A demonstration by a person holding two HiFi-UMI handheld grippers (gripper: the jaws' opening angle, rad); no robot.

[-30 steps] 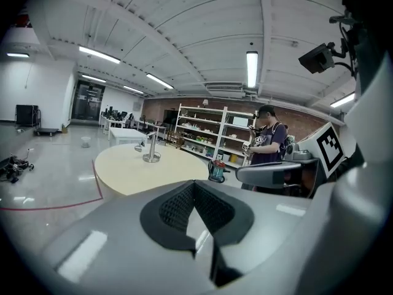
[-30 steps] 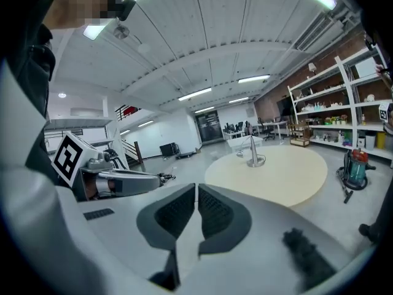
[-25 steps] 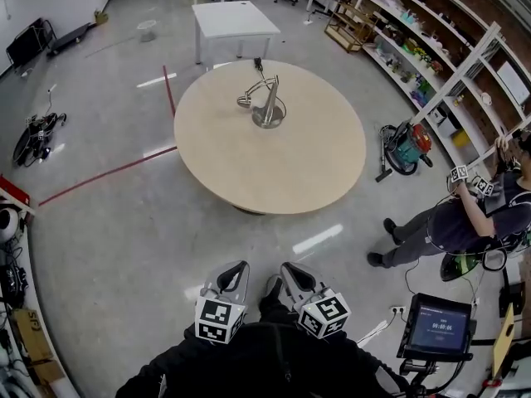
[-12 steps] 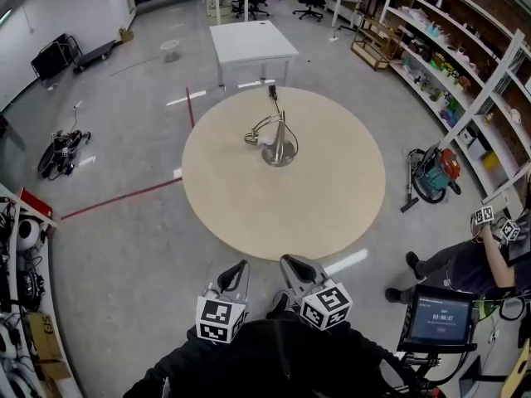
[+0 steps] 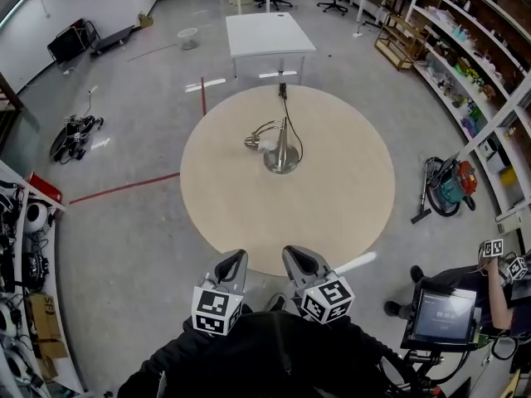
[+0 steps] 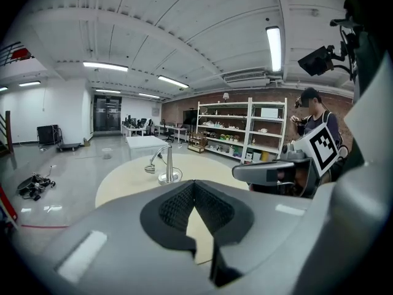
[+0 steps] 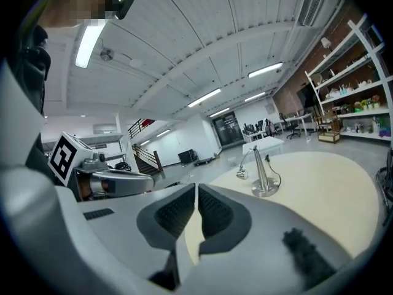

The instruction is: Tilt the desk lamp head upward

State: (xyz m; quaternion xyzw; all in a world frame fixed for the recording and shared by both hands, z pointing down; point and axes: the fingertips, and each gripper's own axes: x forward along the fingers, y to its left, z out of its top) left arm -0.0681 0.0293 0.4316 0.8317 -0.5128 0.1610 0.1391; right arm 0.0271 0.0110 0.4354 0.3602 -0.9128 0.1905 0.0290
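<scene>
A round, pale wooden tabletop (image 5: pixel 332 197) stands in the middle of a grey polished concrete floor (image 5: pixel 124 255). On it rests a silver metal desk lamp (image 5: pixel 282 143), set a little to the far side of the centre. Its round flat base (image 5: pixel 281 165) sits on the wood, an upright post rises from the base, and the small head (image 5: pixel 252 143) droops to the left. A thin black cord (image 5: pixel 295 131) loops from the base across the wood to the far edge. On the floor, a red tape line (image 5: pixel 124 186) runs off to the left. A white square table (image 5: pixel 270 33) stands beyond the far edge, and a teal and red vacuum cleaner (image 5: pixel 452 185) sits to the right.
</scene>
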